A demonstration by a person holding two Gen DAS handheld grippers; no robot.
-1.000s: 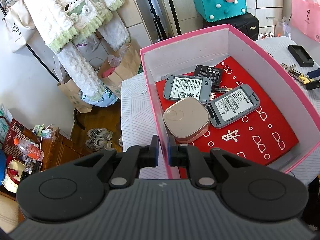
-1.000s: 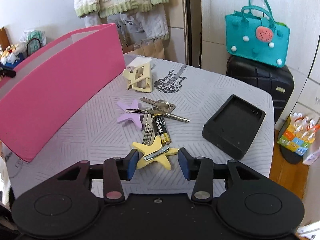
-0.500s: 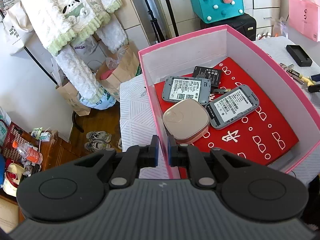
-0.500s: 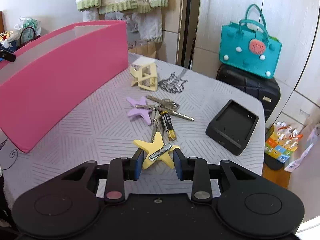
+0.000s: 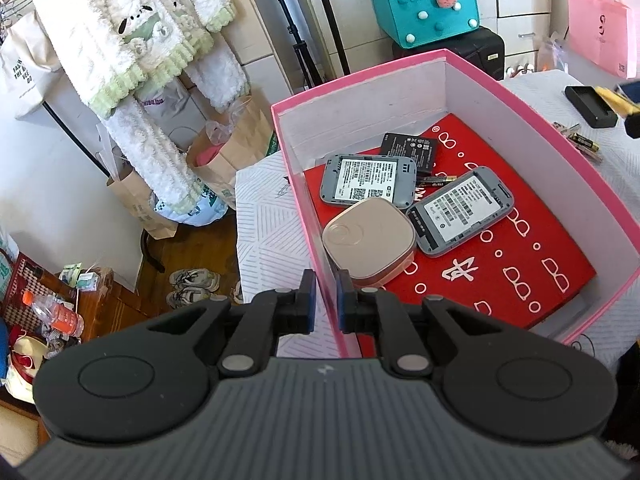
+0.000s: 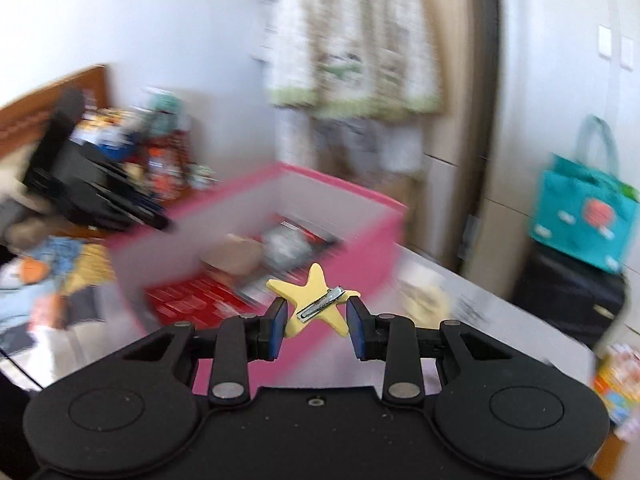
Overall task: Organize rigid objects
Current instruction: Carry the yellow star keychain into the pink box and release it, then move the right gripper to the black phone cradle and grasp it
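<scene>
L gripper (image 5: 325,296) clamps pink box (image 5: 532,120) wall; R gripper (image 6: 316,322) pinches star clip (image 6: 312,300); labels unreadable.

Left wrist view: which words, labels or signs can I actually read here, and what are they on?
"THE": on the white tote bag; its other lines are cut off.
One white brush-style character, meaning unclear: on the red mat.
Printed labels on the two grey devices: too small.
Print on the black battery: too small.
Right wrist view: blurred, nothing legible.
</scene>
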